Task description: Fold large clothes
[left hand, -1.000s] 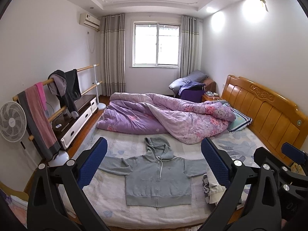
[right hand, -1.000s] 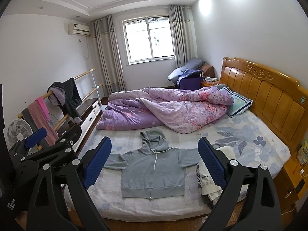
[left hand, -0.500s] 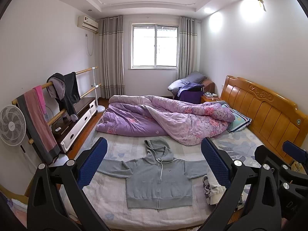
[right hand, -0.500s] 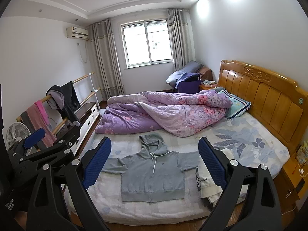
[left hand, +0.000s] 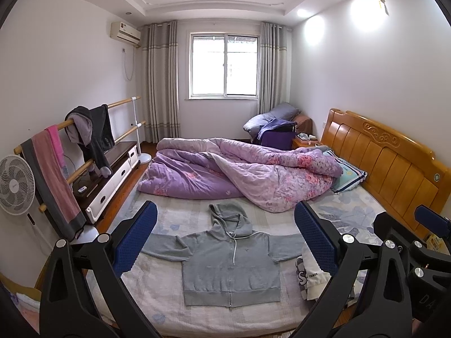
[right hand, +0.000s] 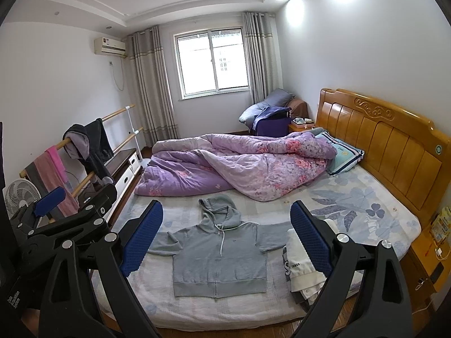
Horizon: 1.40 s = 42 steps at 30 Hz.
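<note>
The grey hoodie (left hand: 231, 264) is spread flat, front up, at the near edge of the bed (left hand: 352, 217). The left gripper (left hand: 225, 242) and right gripper (right hand: 225, 239) are held wide apart and empty above it. A sleeve is best pinched at the cuff and folded inward first.

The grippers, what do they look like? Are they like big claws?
A bit like claws. The left gripper and the right gripper match: each has two black, angular, frame-like arms with silver round bolts, ending in flat blue pads with a bumpy, dotted texture. In the right wrist view, small white lettering marks the left gripper's black body. No cables or sleeves show.
</note>
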Motion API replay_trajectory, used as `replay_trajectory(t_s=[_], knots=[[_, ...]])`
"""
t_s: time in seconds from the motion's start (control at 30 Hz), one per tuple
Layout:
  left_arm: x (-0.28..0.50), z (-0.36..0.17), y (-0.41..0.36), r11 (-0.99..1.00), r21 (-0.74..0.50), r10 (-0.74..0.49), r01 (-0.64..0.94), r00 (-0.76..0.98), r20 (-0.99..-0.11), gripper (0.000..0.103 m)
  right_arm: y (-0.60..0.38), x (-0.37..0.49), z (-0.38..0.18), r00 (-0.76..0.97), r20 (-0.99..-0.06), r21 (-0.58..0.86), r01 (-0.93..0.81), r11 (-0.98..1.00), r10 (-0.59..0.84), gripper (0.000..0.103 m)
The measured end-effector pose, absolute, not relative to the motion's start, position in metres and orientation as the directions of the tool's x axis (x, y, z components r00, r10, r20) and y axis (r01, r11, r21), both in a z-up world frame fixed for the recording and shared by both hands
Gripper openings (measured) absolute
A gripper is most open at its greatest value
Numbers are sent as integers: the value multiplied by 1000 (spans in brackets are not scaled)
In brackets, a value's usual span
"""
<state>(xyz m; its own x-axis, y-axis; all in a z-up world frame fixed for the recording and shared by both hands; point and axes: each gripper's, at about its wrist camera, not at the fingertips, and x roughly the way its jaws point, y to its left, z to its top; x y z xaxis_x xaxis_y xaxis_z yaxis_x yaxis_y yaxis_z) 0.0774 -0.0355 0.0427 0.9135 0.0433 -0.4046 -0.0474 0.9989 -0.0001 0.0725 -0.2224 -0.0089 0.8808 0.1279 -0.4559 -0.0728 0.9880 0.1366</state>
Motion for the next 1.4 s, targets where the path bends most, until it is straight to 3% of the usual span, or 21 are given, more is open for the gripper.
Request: replay_trajectory(t_s=[1.4], knots=[[104, 28, -18, 999, 5, 39, -41, 899, -437, 98, -223, 91, -12, 864, -490, 132, -62, 989, 119, 88]])
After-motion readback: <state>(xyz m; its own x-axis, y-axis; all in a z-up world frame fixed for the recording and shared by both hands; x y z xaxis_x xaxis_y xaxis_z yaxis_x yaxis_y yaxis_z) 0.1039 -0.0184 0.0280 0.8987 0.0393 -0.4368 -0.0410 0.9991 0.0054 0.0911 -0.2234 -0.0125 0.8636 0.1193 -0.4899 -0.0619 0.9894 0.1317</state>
